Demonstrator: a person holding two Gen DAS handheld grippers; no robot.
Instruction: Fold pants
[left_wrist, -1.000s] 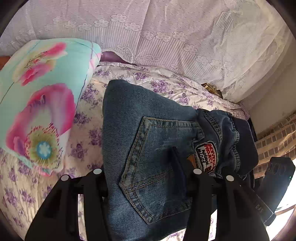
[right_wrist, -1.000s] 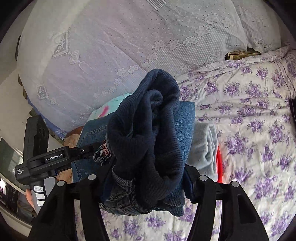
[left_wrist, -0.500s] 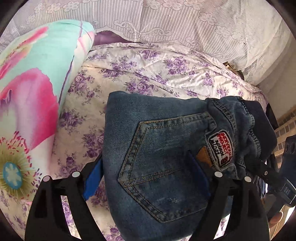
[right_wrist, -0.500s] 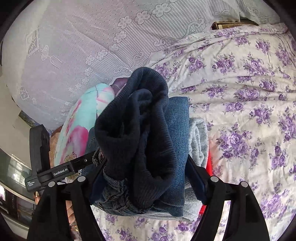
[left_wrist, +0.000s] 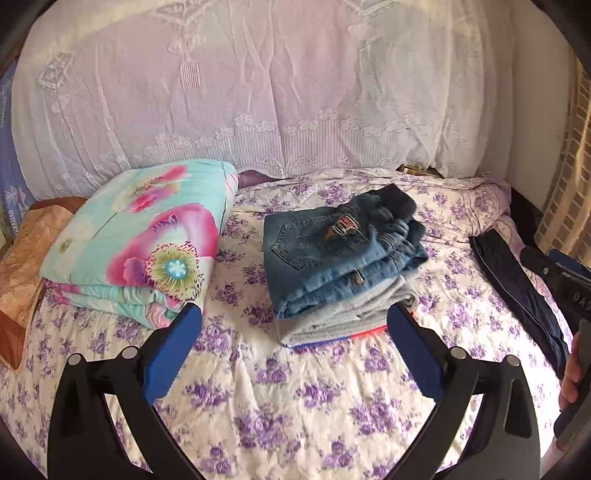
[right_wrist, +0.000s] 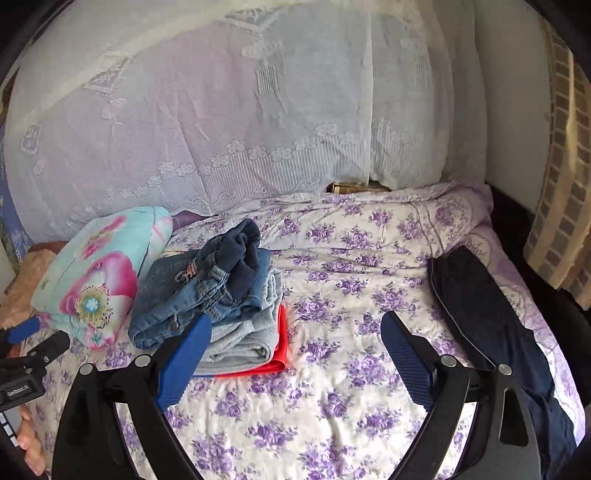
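Folded blue jeans lie on top of a stack of folded clothes, over a grey garment and a red one, on the floral bedsheet. The stack also shows in the right wrist view, with the red garment at the bottom. My left gripper is open and empty, just in front of the stack. My right gripper is open and empty, to the right of the stack. Dark navy pants lie unfolded along the bed's right side, also in the left wrist view.
A folded floral quilt lies left of the stack. A brown cushion sits at the far left. A lace curtain hangs behind the bed. The bed's right edge meets a brick-patterned wall.
Both grippers have let go of the folded jeans, opened and pulled back from the stack. The jeans now rest on the pile.
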